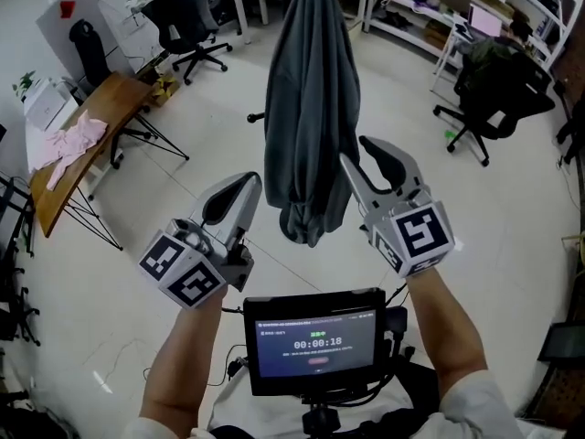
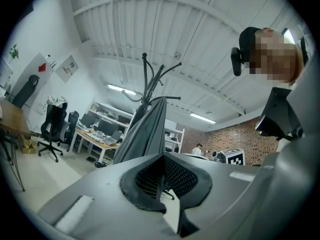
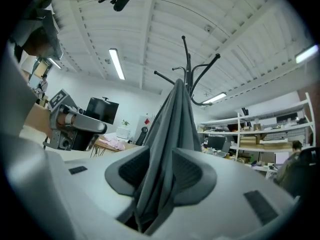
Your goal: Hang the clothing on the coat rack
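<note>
A grey garment [image 1: 311, 108] hangs from the top of the coat rack [image 3: 192, 69] and drapes down in front of me. My right gripper [image 1: 358, 154] is at the garment's lower right edge. In the right gripper view a fold of the garment [image 3: 172, 149] runs down between the two pads, which press on it from both sides. My left gripper [image 1: 239, 190] is held low to the left of the garment, apart from it. Its jaws are shut with nothing between them [image 2: 162, 176]. The rack's hooks [image 2: 150, 79] stand bare above the garment [image 2: 147, 134].
A pink piece of clothing [image 1: 69, 140] lies on a wooden table [image 1: 110, 99] at the left. Office chairs [image 1: 187, 26] [image 1: 494, 90] stand at the back left and right. A small screen [image 1: 315, 341] sits at my chest. Shelves [image 3: 260, 134] line the far wall.
</note>
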`<control>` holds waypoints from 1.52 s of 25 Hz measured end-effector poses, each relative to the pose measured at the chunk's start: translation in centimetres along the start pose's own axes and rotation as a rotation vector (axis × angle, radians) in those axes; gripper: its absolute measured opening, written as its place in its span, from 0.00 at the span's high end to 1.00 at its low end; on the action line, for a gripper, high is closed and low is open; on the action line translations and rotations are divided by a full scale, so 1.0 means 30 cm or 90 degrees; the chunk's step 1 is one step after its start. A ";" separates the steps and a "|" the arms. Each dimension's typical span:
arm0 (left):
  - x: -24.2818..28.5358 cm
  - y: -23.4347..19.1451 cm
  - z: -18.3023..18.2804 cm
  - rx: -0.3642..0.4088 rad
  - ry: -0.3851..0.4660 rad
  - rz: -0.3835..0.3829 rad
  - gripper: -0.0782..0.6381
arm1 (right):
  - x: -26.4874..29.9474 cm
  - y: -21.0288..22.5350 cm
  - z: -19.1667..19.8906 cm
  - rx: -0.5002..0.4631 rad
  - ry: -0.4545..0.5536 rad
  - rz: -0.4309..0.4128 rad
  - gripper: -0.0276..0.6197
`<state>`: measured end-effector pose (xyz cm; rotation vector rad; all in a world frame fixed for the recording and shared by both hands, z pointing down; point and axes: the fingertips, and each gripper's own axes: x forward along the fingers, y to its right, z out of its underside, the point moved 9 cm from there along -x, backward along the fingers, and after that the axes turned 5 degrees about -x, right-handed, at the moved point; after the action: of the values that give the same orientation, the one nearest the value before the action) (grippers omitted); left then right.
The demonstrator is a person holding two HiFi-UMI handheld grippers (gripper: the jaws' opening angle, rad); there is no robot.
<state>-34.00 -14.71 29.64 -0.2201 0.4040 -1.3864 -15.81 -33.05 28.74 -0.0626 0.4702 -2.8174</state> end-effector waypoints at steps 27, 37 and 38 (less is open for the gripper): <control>-0.143 0.048 0.088 -0.036 -0.070 0.057 0.89 | -0.168 -0.236 -0.002 0.047 -0.070 0.041 0.80; -0.229 0.078 0.112 -0.055 -0.081 0.054 0.89 | -0.234 -0.337 -0.005 0.054 -0.093 0.043 0.80; -0.233 0.084 0.117 -0.055 -0.082 0.052 0.89 | -0.244 -0.343 -0.002 0.056 -0.097 0.041 0.80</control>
<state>-31.20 -7.71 32.91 -0.3584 0.3620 -1.2685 -11.58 -21.62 32.06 -0.2369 0.3070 -2.7408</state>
